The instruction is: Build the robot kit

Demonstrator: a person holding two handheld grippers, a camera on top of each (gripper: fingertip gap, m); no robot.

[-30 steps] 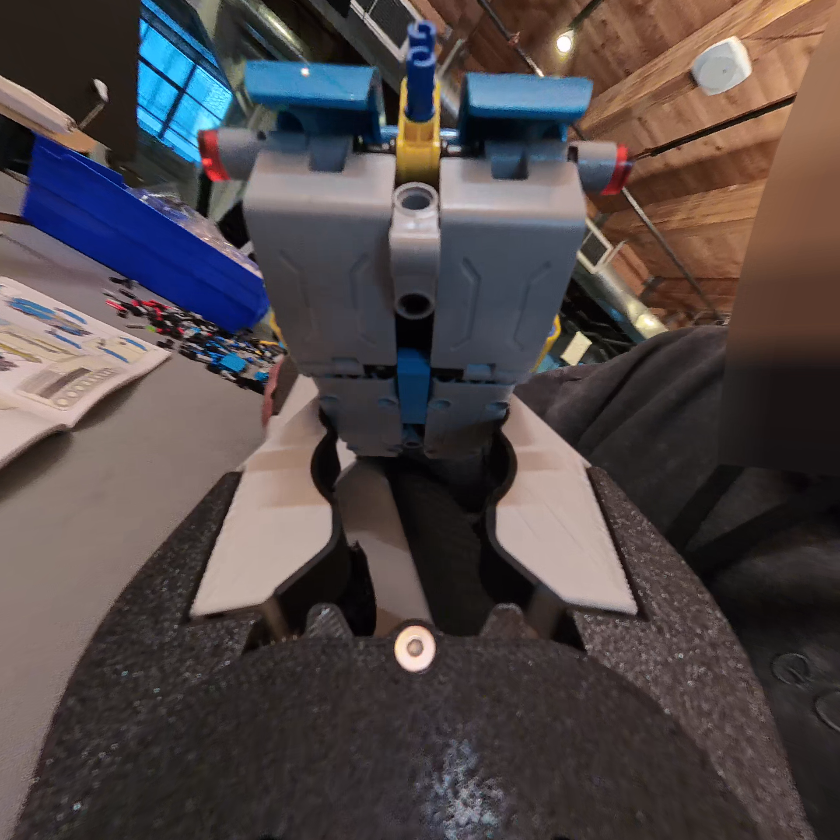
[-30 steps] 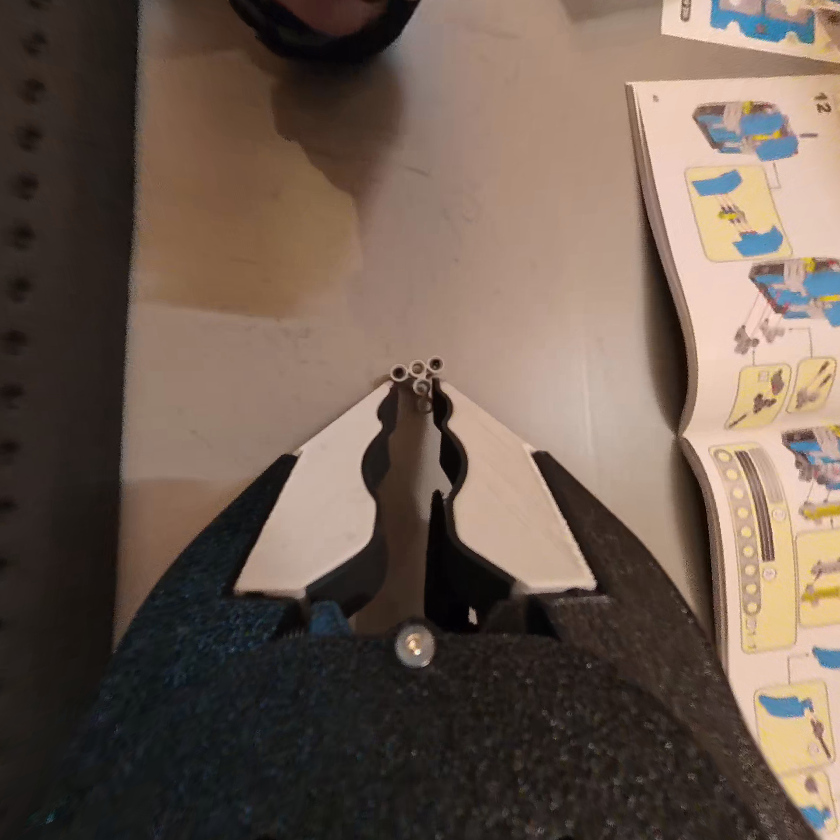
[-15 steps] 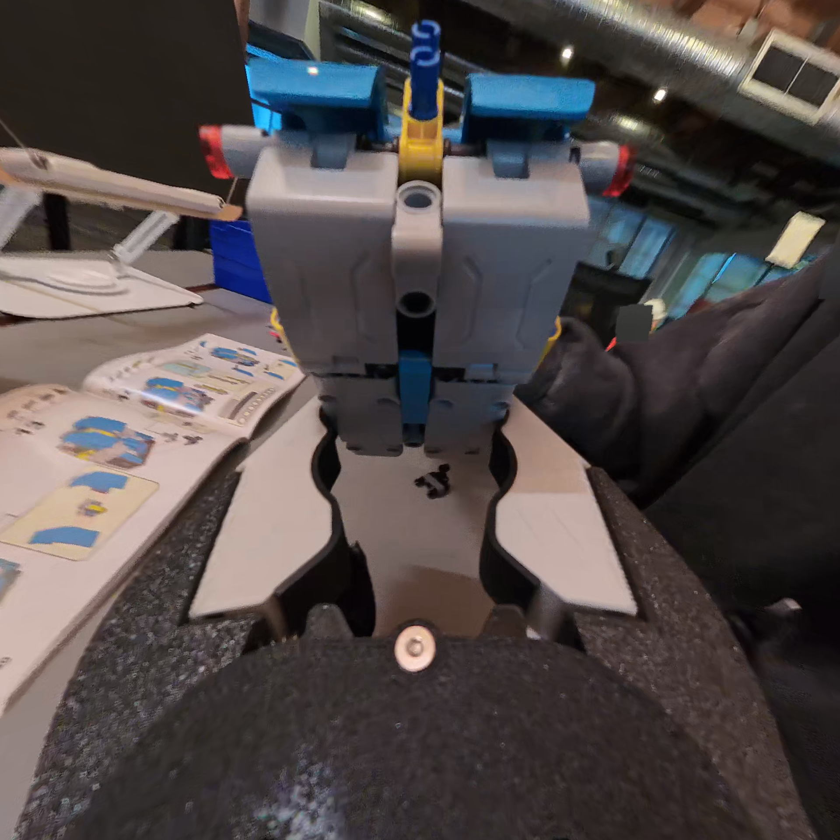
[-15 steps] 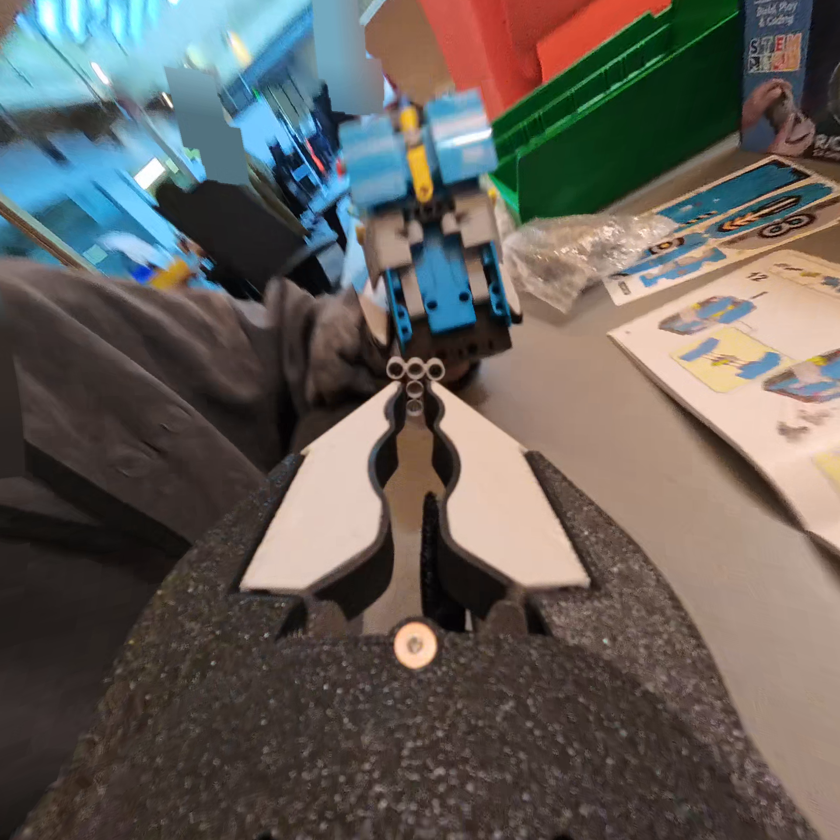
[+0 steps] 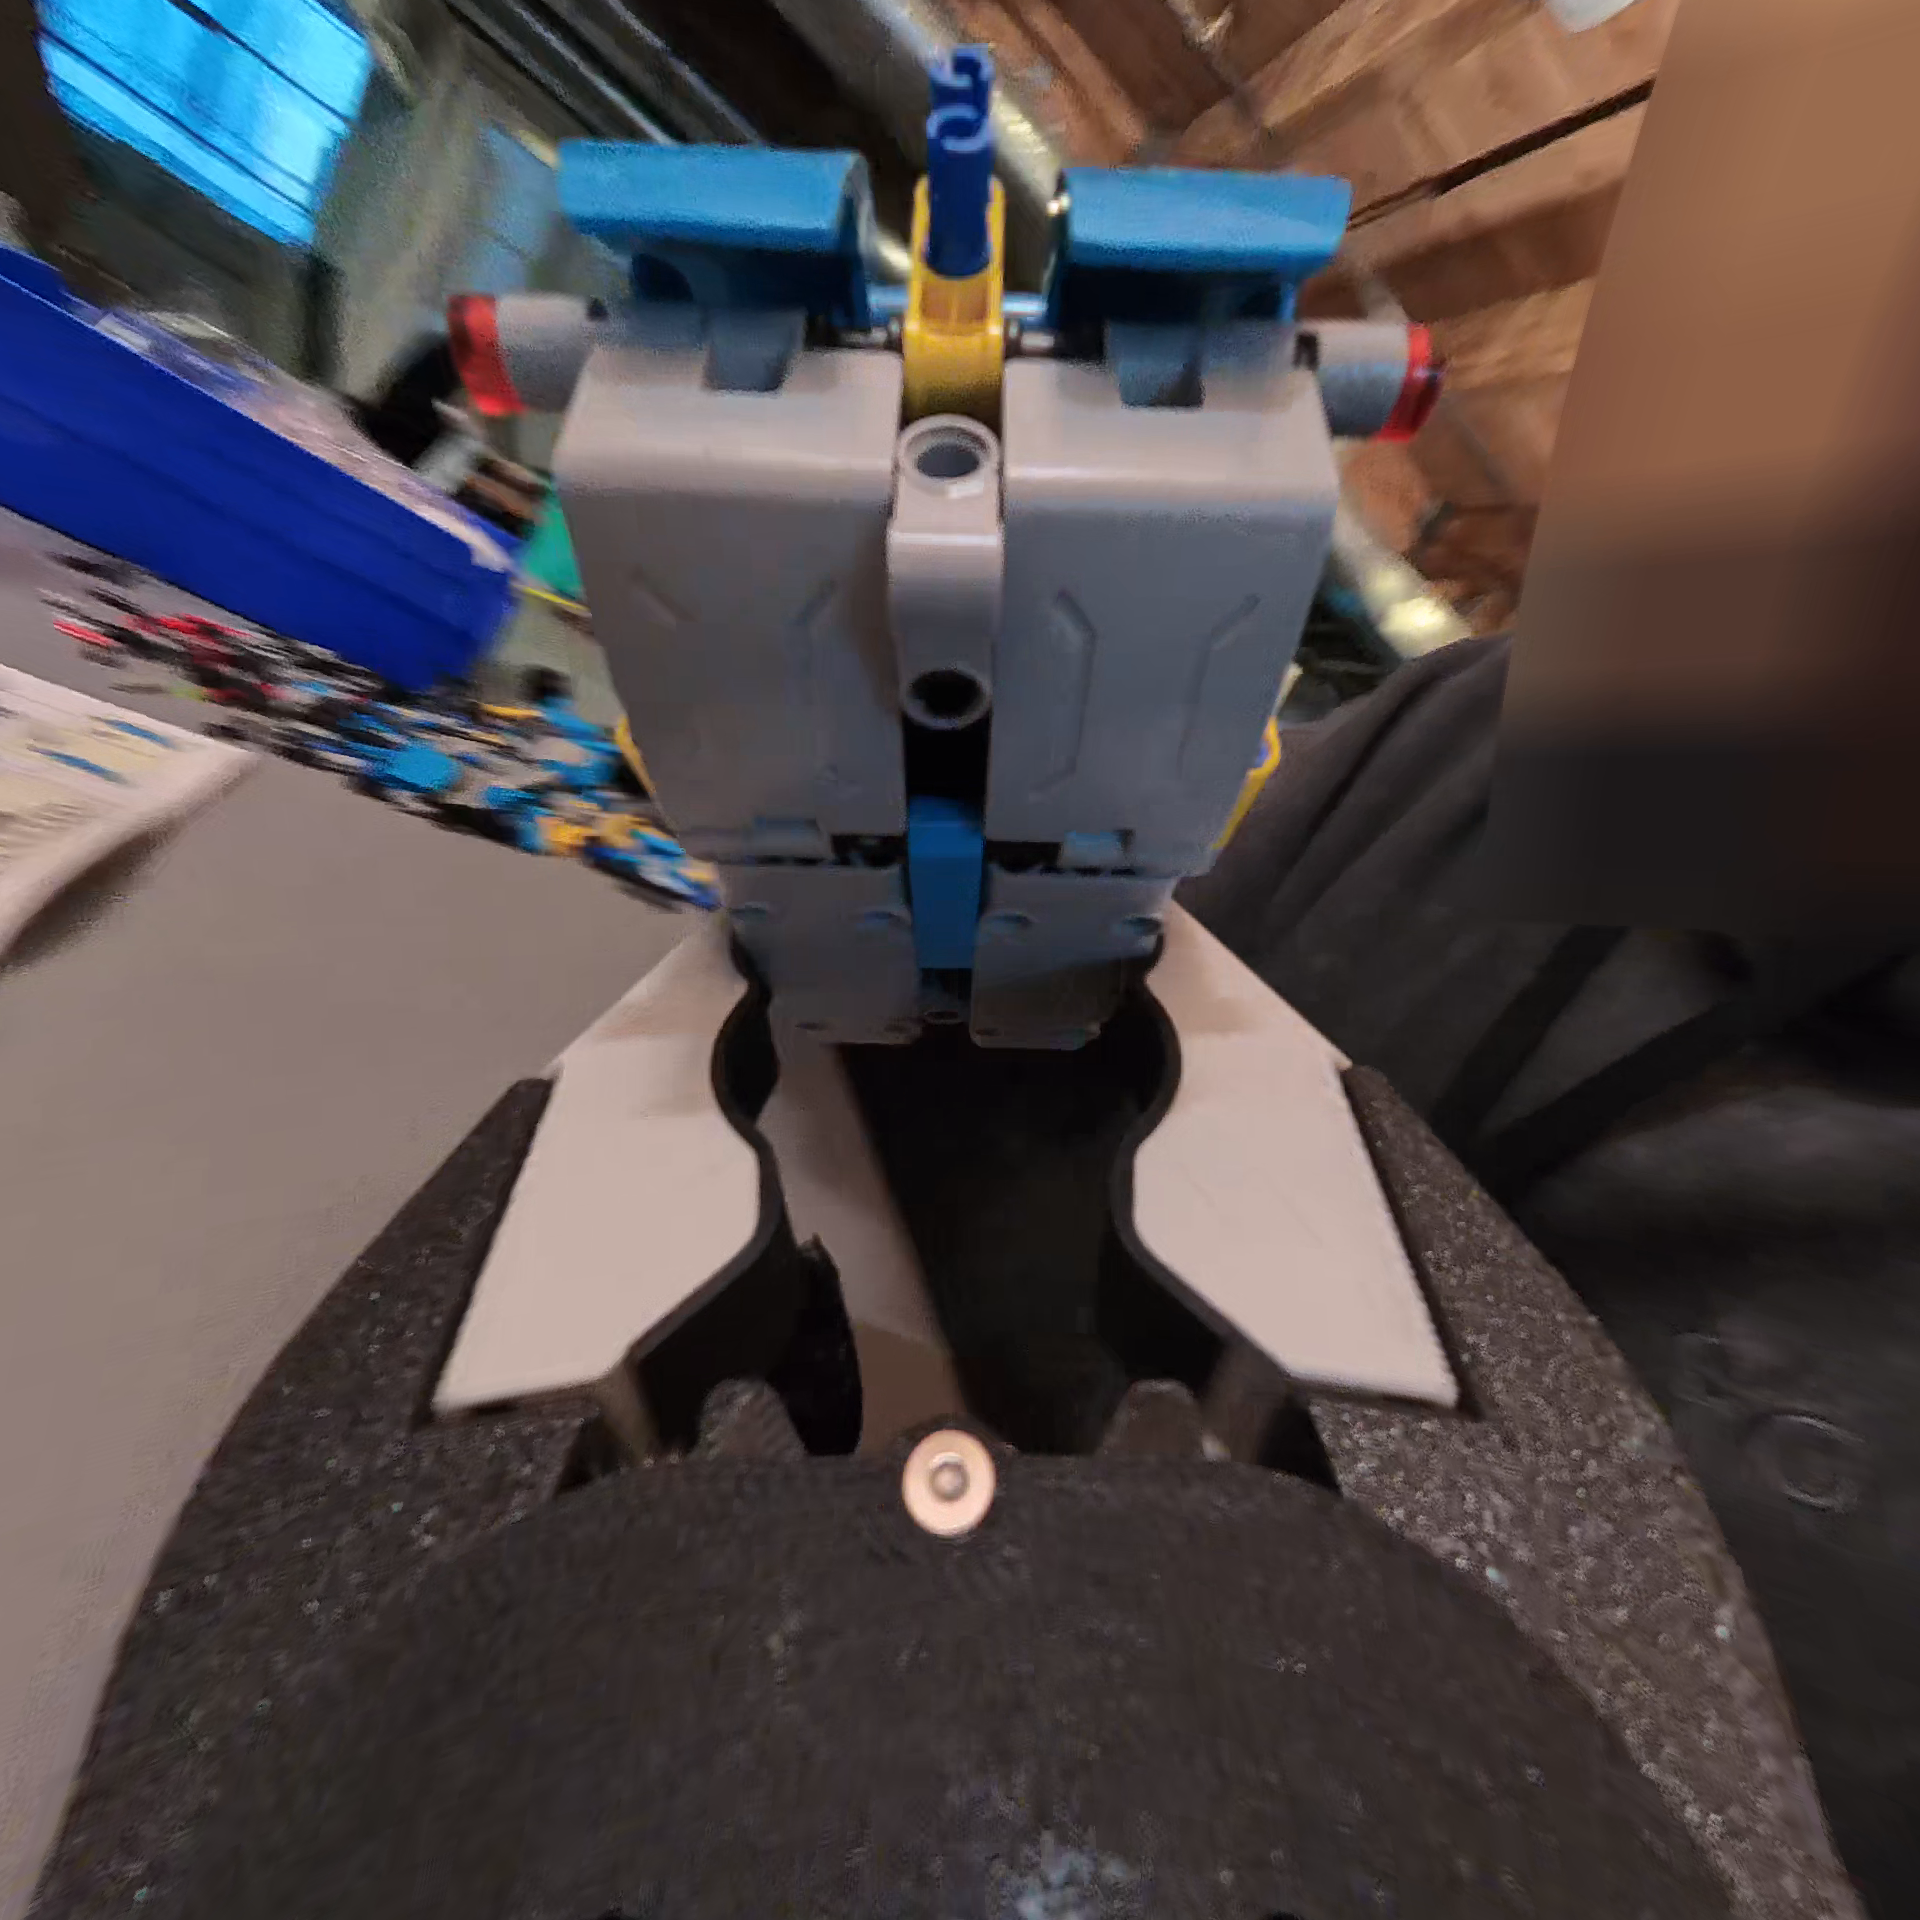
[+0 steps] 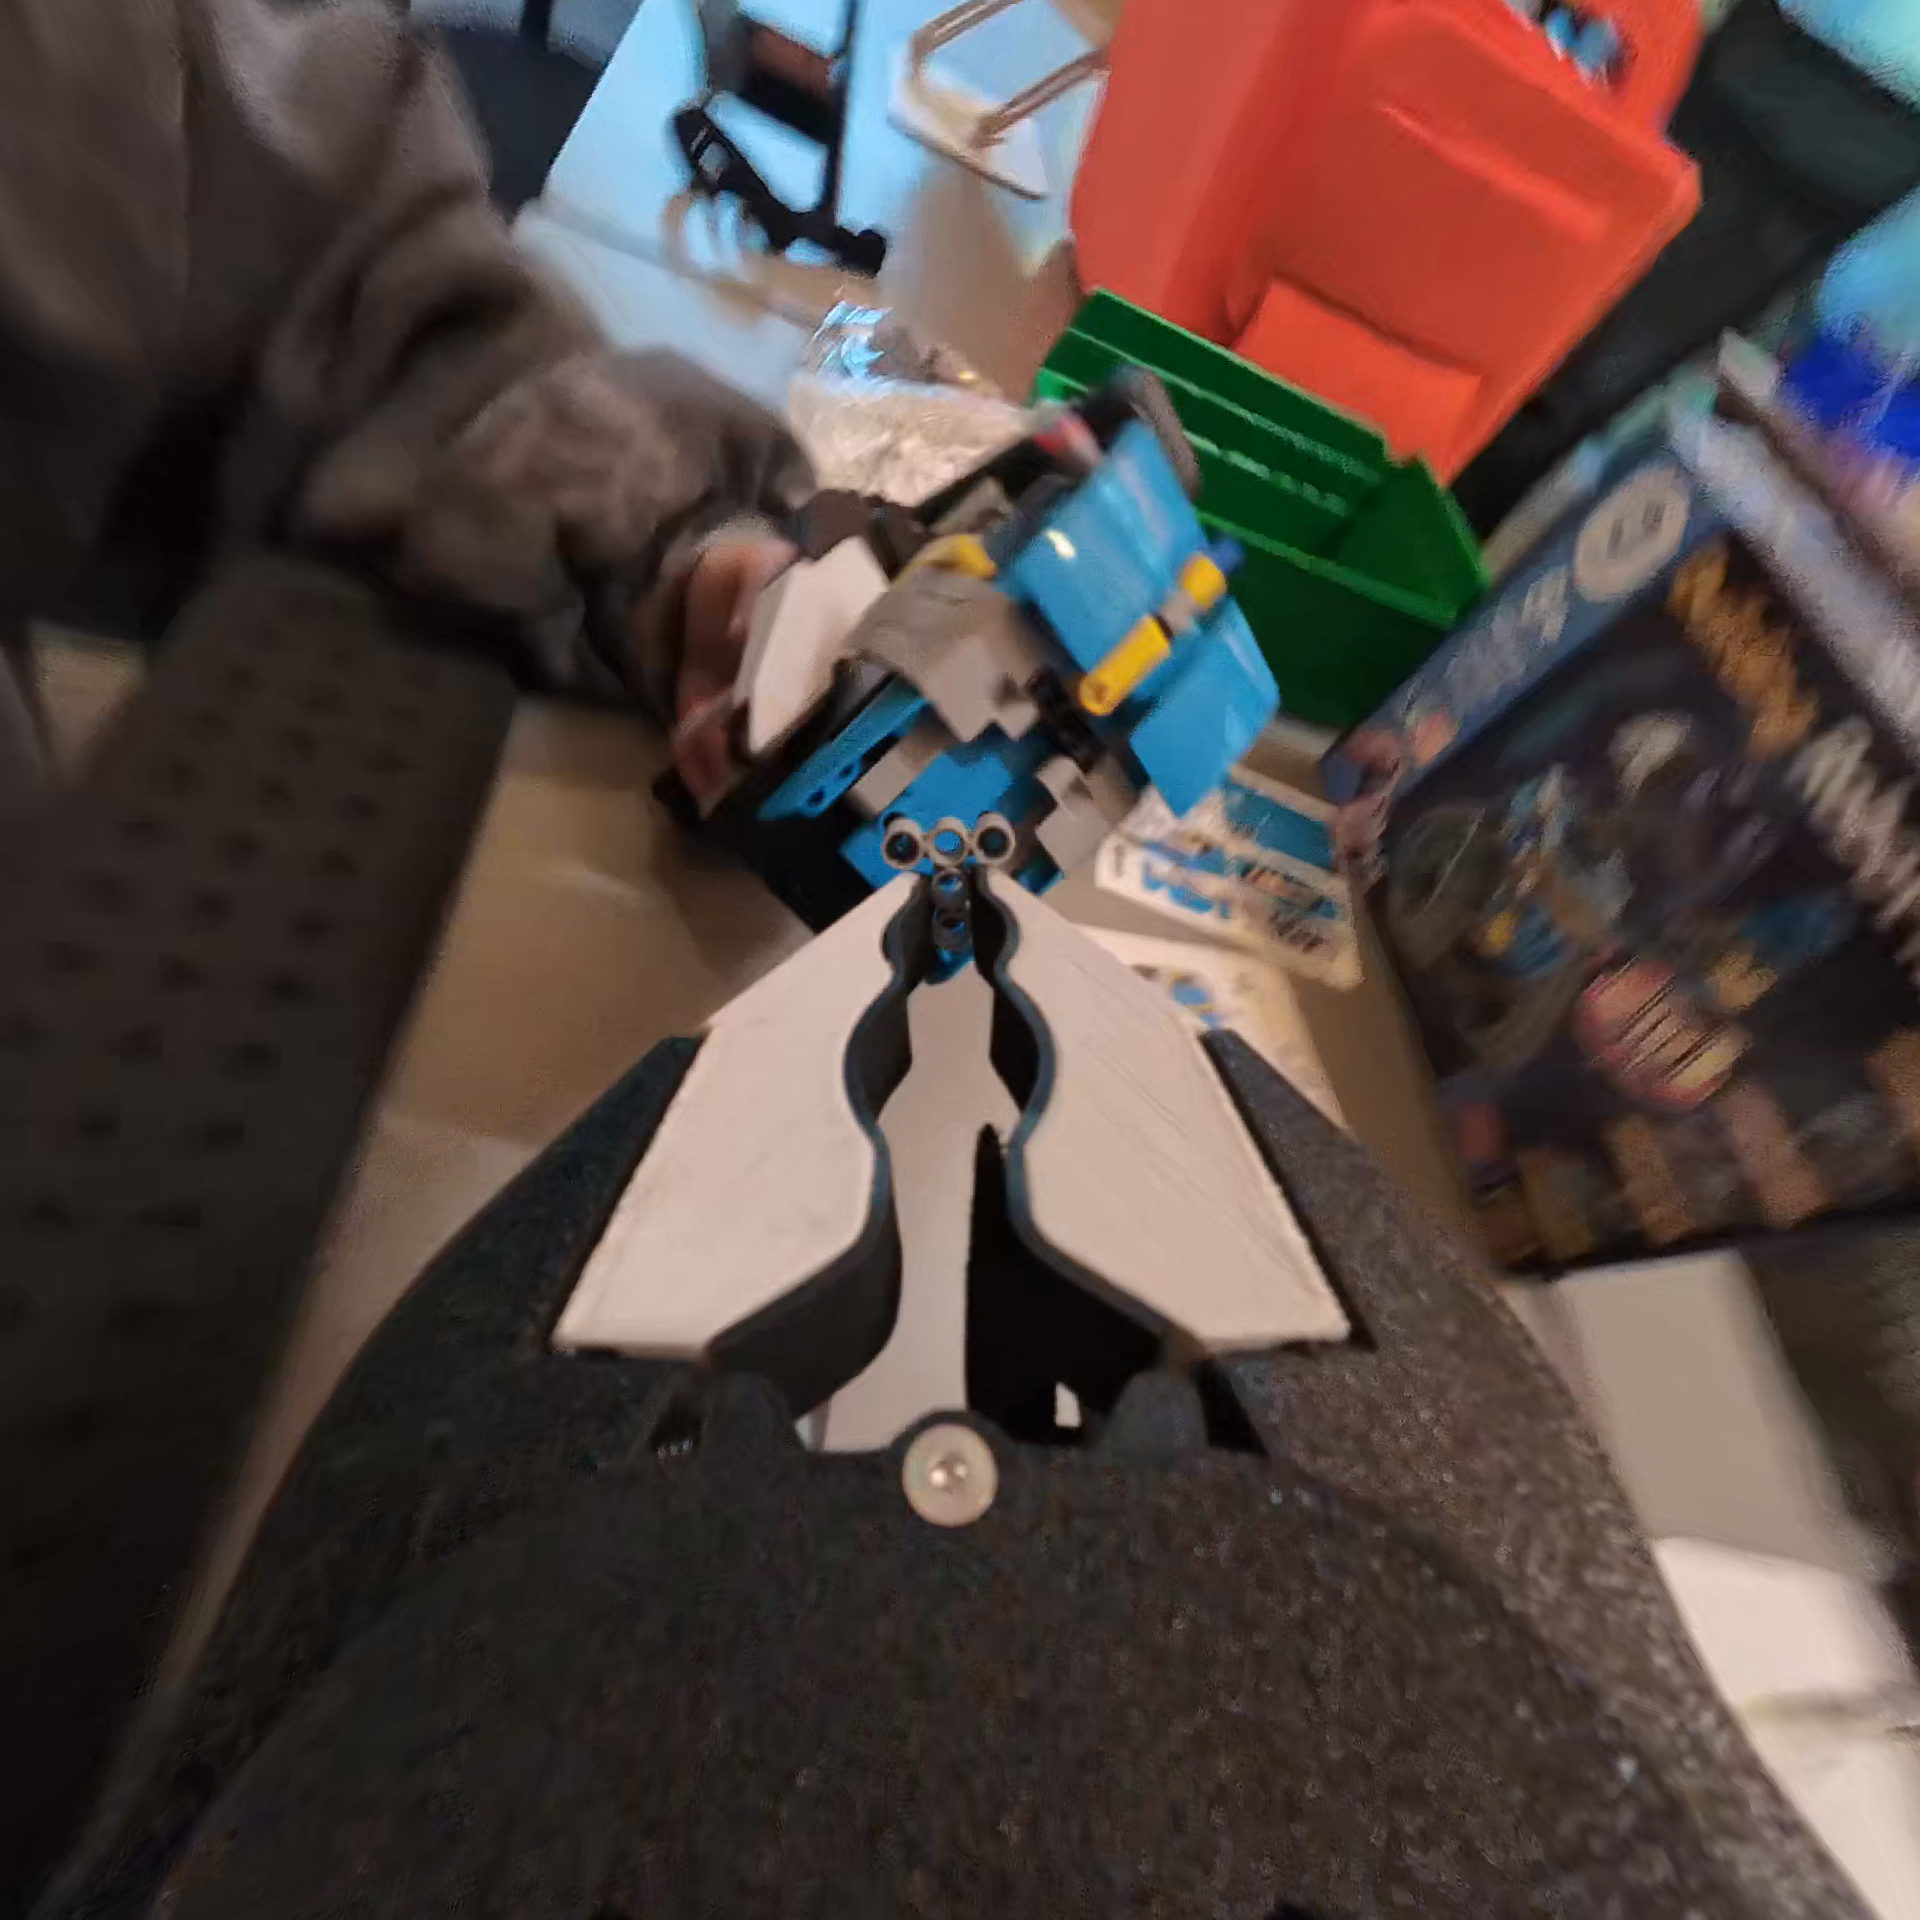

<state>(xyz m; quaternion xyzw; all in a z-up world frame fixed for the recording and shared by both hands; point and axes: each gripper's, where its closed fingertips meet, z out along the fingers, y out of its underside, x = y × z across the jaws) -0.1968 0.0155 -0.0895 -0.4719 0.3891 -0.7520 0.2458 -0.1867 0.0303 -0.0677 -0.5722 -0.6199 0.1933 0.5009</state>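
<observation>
The left tool point(image 5: 940, 987) grips a grey-and-blue brick model point(image 5: 945, 623) above the tabletop point(image 5: 260, 1039), while the right tool point(image 6: 951, 914) pinches a small grey holed piece point(image 6: 951, 844).

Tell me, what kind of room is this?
Probably a workshop or maker space used for building brick kits: a grey table with a pile of loose building pieces, plastic storage bins, and a half-built blue and grey brick model held up in the left gripper.

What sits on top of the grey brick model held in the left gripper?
Topping the grey brick model: two blue curved panels, a yellow connector and a blue pin. Its far side is hidden.
</observation>
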